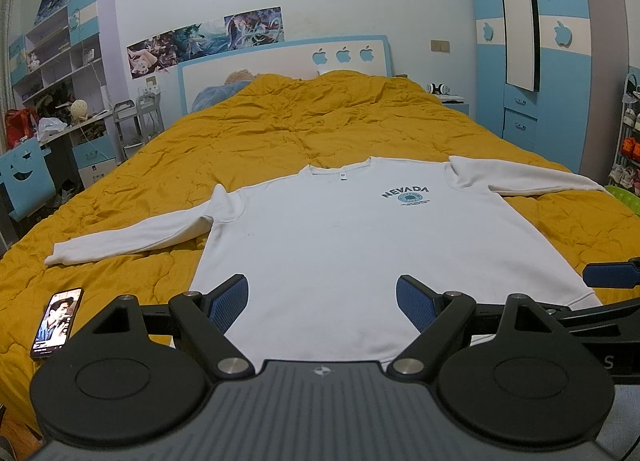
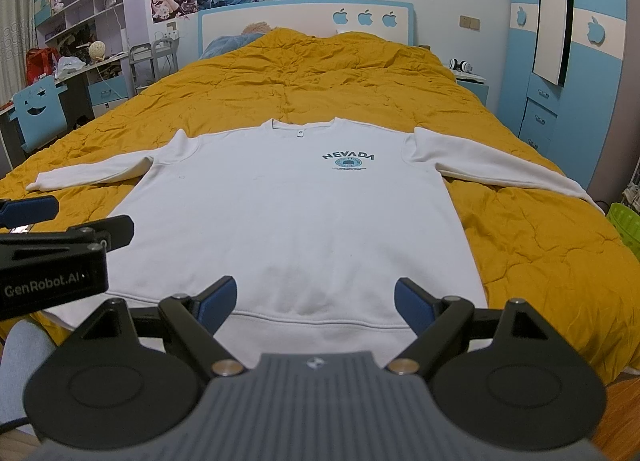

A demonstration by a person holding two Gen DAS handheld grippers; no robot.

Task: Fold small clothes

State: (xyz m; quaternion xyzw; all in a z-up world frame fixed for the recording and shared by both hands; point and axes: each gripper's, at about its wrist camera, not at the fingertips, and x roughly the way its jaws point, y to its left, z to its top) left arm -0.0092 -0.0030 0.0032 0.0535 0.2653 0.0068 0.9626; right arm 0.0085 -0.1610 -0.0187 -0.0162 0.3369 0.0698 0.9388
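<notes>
A white long-sleeved sweatshirt [image 1: 340,245] [image 2: 288,213] with a dark "NEVADA" print lies flat and face up on the yellow bedspread, both sleeves spread out to the sides, hem toward me. My left gripper [image 1: 322,301] hovers open above the hem's left half, nothing between its blue pads. My right gripper [image 2: 314,299] is open too, just above the hem's middle. Each gripper shows at the edge of the other's view: the right one [image 1: 612,275] and the left one [image 2: 60,221].
The yellow bedspread [image 1: 280,133] covers the whole bed. A phone [image 1: 56,323] with a lit screen lies on it left of the sweatshirt. Desk, shelves and a blue chair [image 1: 24,181] stand left; a blue wardrobe [image 1: 532,61] and a green basket [image 2: 624,221] stand right.
</notes>
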